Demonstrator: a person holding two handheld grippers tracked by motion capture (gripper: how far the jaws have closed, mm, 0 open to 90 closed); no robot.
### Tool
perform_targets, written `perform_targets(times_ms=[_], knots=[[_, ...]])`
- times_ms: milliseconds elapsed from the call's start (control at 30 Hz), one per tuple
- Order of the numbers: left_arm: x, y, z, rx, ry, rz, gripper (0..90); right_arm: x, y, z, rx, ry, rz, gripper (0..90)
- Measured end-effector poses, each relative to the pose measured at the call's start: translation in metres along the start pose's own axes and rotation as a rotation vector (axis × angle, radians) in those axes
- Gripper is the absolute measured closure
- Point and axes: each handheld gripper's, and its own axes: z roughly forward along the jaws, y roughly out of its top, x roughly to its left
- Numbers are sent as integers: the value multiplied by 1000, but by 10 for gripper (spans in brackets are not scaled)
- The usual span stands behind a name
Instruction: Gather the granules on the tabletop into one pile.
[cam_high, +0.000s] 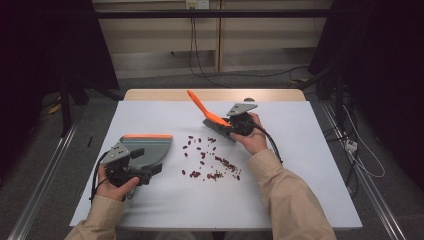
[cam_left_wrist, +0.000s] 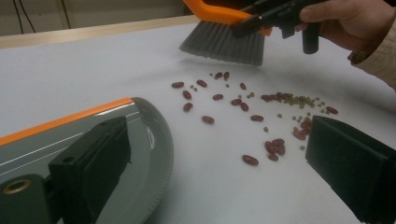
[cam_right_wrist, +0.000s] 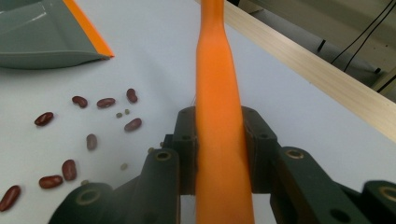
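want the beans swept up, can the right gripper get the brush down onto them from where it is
Probably yes. The right gripper is shut on the brush, whose bristles hang just beyond the beans; bare table lies between, and the dustpan waits on their far side.

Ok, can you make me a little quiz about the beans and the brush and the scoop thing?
1. True or false: the right gripper is shut on the orange handle of the brush.
2. Where do the beans lie? A) in the dustpan B) loose on the table C) in a bowl
3. Fill the gap: in the high view, the beans lie between the dustpan and the ____.

Key:
1. True; its jaws clamp the handle on both sides.
2. B; they are scattered on the white tabletop.
3. Brush, which stands at the far side of the beans.
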Motion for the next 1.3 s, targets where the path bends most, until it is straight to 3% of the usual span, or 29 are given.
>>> perform_targets(times_ms=[333, 633, 933, 1300], knots=[[6, -1, -11, -24, 25, -17, 64, 9, 13, 27, 39, 46, -140, 714], [8, -1, -13, -32, 31, -31, 64, 24, 9, 19, 58, 111, -214, 713], [8, 0, -12, -34, 40, -34, 64, 36, -6, -6, 42, 161, -217, 712], [7, 0, -12, -31, 43, -27, 64, 49, -13, -22, 56, 210, -236, 711]])
